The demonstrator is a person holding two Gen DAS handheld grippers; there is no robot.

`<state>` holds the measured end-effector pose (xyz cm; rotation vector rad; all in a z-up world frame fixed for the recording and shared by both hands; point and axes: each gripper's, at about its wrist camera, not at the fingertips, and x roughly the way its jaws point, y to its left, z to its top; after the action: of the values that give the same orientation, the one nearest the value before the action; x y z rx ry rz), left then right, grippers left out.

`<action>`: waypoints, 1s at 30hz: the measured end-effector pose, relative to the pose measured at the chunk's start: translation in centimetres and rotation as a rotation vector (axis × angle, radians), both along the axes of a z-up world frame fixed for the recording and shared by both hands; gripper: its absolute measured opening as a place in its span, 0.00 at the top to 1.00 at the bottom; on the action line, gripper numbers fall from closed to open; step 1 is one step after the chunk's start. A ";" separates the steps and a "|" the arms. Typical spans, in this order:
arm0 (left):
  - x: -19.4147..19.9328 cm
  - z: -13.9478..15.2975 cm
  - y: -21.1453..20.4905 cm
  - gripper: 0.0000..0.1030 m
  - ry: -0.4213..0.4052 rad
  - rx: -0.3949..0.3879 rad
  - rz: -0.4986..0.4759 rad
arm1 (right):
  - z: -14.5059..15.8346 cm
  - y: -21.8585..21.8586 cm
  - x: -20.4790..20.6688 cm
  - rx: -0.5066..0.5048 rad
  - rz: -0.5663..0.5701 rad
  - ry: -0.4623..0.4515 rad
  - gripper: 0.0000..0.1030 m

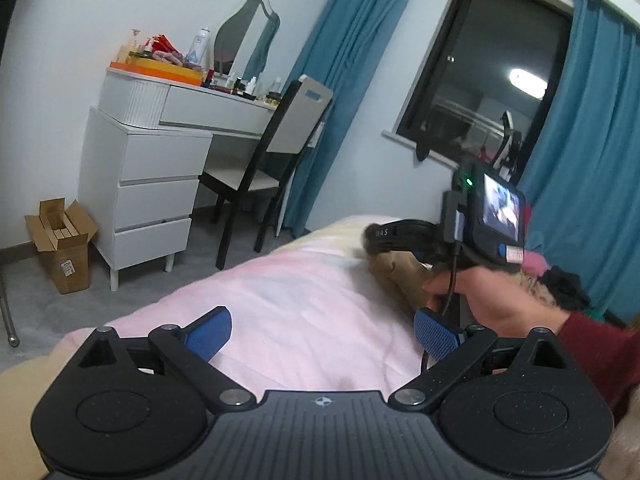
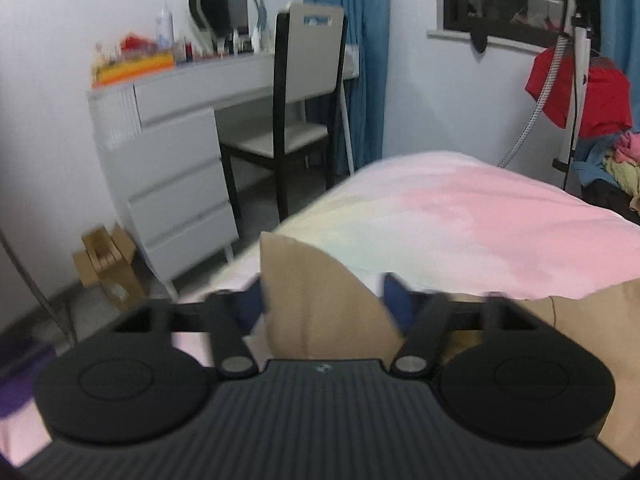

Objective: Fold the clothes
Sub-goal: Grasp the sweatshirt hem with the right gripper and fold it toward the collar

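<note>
The left gripper (image 1: 322, 338) gapes empty over the pink bedspread (image 1: 304, 300). The right gripper (image 2: 324, 300) has one tan garment (image 2: 316, 304) rising between its fingers; whether they pinch it I cannot tell — a loose hold could drop the fold. Beyond: one chair (image 2: 308, 80), one dresser (image 1: 148, 184).

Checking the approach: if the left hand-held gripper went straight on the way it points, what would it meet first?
Most likely the pink bedspread: the left hand-held gripper is open, angled down over bare cover. The tan garment lies off to its right. Depth is uncertain.
</note>
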<state>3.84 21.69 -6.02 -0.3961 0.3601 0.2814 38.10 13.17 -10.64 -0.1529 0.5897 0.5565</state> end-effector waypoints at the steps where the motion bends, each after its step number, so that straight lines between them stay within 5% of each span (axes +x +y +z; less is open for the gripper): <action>1: 0.1 0.0 -0.4 0.04 0.004 0.007 -0.008 | 0.3 -0.4 0.0 -0.008 -0.009 0.008 0.92; 8: -0.5 1.1 -4.7 0.04 -0.038 0.084 -0.130 | 6.9 -8.1 -2.3 0.138 -0.074 -0.134 0.92; 15: -2.3 2.1 -9.6 0.04 -0.119 0.114 -0.268 | 11.6 -23.1 -5.9 0.302 -0.311 -0.273 0.93; 19: -2.6 2.3 -11.9 0.04 -0.160 0.143 -0.323 | 9.6 -32.4 -6.8 0.382 -0.508 -0.263 0.92; 26: -0.6 0.7 -14.7 0.04 -0.100 0.167 -0.379 | 0.1 -42.2 -5.4 0.452 -0.681 -0.014 0.85; 27: -0.3 0.5 -15.0 0.04 -0.091 0.167 -0.383 | -0.9 -42.8 -5.2 0.478 -0.694 0.020 0.75; 28: 0.0 0.2 -15.3 0.04 -0.082 0.166 -0.386 | -1.5 -43.1 -5.2 0.490 -0.696 0.033 0.47; 30: 0.6 -0.1 -15.7 0.04 -0.065 0.168 -0.389 | -1.8 -43.3 -5.9 0.492 -0.690 0.017 0.12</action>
<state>4.39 6.04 -6.11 -0.1632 0.3396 -0.0815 32.21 -30.11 -12.47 0.5081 0.4677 0.0181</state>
